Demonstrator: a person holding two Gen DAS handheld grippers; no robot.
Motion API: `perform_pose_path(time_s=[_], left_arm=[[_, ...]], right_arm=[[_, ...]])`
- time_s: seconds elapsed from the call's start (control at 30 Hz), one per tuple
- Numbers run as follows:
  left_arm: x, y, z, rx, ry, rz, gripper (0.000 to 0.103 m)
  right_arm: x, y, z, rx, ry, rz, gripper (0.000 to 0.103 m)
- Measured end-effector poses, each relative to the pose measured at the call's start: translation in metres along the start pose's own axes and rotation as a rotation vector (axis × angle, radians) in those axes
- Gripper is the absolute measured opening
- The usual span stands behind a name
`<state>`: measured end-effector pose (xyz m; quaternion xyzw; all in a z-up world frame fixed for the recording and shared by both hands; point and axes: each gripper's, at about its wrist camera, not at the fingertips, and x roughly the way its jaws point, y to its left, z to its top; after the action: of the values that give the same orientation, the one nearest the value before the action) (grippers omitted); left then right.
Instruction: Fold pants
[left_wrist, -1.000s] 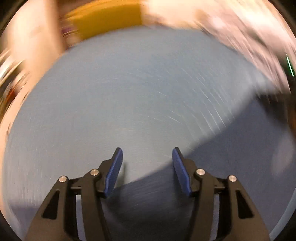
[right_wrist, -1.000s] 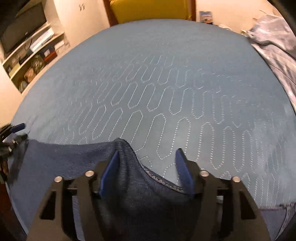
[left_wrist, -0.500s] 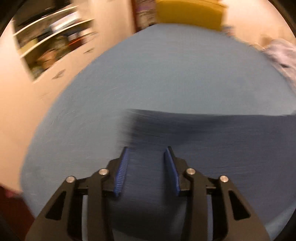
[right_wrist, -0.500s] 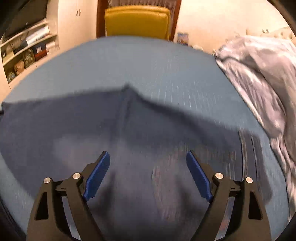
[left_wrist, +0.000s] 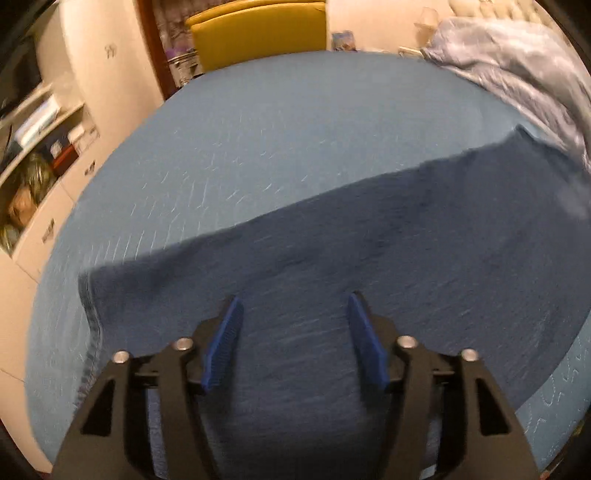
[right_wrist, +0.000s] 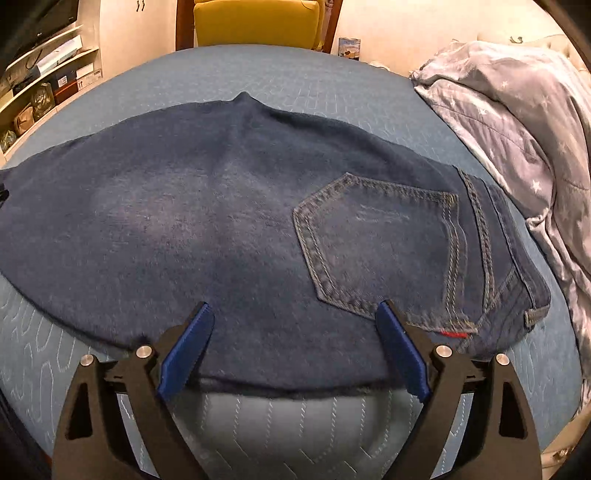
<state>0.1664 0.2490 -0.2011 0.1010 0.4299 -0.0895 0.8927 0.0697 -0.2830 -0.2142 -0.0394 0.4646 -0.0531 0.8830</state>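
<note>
Dark blue jeans (right_wrist: 229, 221) lie flat on the blue quilted bed (right_wrist: 295, 74), folded leg over leg, with a back pocket (right_wrist: 376, 243) and the waistband at the right. My right gripper (right_wrist: 293, 317) hovers open over the near edge of the jeans, with nothing between its fingers. In the left wrist view the same jeans (left_wrist: 388, 258) stretch from the hem at lower left up to the right. My left gripper (left_wrist: 293, 314) is open above the leg fabric and holds nothing.
A crumpled grey star-print duvet (right_wrist: 517, 129) lies along the bed's right side. A yellow chair (right_wrist: 258, 22) stands beyond the far edge. Shelves with boxes and bags (right_wrist: 40, 88) line the left wall. Bare quilt (left_wrist: 277, 147) lies beyond the jeans.
Both grippers have pulled back and risen from the cloth. The right one let go of the jeans and opened wide; the left one widened. The jeans now lie spread flat.
</note>
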Motion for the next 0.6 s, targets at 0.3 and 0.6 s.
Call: perform_pose_path(time_s=[0.3, 0.6], left_arm=[[-0.067, 0.025, -0.015, -0.212, -0.024, 0.169, 0.057], [-0.076, -0.223, 0.018, -0.14, -0.099, -0.318, 0.057]], right_arm=[[-0.016, -0.017, -0.024, 0.044, 0.002, 0.048, 0.086], [-0.041, -0.041, -0.02, 0.167, -0.096, 0.072, 0.086]])
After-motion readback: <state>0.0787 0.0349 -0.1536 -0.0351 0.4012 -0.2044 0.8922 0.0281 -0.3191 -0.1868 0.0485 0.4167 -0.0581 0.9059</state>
